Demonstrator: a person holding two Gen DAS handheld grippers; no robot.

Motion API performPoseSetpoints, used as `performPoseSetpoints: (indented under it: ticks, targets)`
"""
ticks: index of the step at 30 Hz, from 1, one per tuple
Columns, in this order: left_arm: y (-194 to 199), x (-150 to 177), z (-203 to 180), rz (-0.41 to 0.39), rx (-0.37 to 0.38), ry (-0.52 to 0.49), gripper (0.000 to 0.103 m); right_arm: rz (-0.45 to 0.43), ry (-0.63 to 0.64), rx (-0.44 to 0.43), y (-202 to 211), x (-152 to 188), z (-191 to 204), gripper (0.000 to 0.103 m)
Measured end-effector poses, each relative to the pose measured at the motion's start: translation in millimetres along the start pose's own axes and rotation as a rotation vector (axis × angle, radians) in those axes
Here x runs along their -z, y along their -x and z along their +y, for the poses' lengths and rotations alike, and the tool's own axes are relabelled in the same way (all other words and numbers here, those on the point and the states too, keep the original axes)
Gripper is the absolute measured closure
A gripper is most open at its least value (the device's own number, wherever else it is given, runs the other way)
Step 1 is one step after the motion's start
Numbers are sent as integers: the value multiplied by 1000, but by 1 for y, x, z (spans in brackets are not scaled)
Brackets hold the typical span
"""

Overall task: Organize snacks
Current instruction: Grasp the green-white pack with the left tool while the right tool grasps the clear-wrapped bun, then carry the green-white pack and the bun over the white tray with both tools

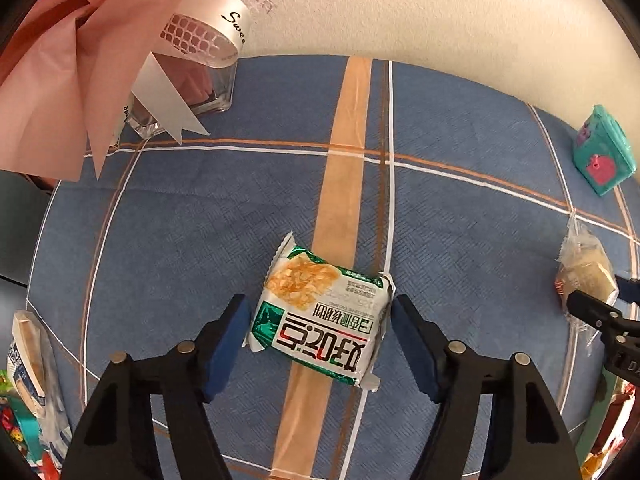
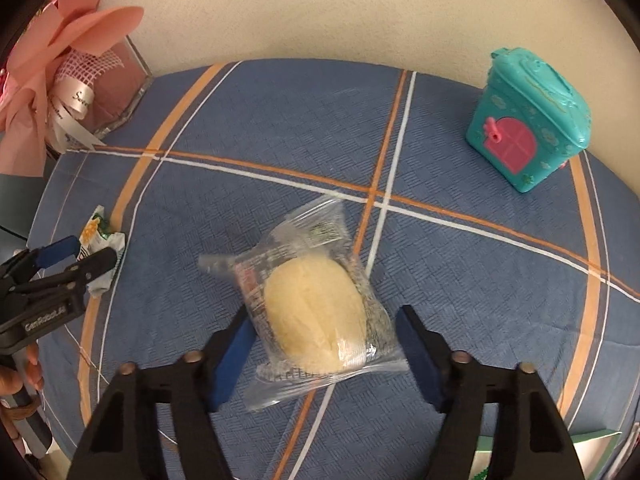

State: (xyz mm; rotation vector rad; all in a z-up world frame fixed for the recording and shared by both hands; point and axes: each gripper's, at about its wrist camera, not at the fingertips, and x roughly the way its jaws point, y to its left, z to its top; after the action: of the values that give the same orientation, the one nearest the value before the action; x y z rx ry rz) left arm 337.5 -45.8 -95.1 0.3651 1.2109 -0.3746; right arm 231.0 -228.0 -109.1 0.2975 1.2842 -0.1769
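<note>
Each gripper straddles its own snack on the blue plaid worktop (image 1: 460, 216).

The left gripper (image 1: 318, 346) stands released, pads just beside the sides of the green-and-white snack packet (image 1: 320, 316), whose long axis runs roughly across the jaws. The right gripper (image 2: 326, 354) is likewise unclenched around the clear-wrapped bun (image 2: 316, 316), its length running away from the gripper. Farther off stand the teal toy house (image 2: 528, 120) and the pink-bowed clear box (image 2: 120, 92).
</note>
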Motion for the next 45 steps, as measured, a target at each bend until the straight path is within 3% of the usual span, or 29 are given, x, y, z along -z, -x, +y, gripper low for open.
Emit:
performPoseSetpoints:
  ticks: [2,8,20,25,31,45]
  targets:
    - [1,1,-1,-6,-9,-15,41,-3,7,-1,-1,1,3,41]
    - [5,12,-6,-15,-30,-42,48,-4,-8,-12,2,5,6,46]
    - [56,50,-16,-57,49,21,50,-21,-27,-44,32,37,-1,47]
    - [86,78,-33,-73,155,70,50,-39,-30,-28,60,63,0,47]
    - [113,108,-53,-90,186,111,50,-60,-61,-20,96,106,-8,47]
    - [174,169,-130,-168,217,83,50,-147,-184,-17,157,199,-46,47]
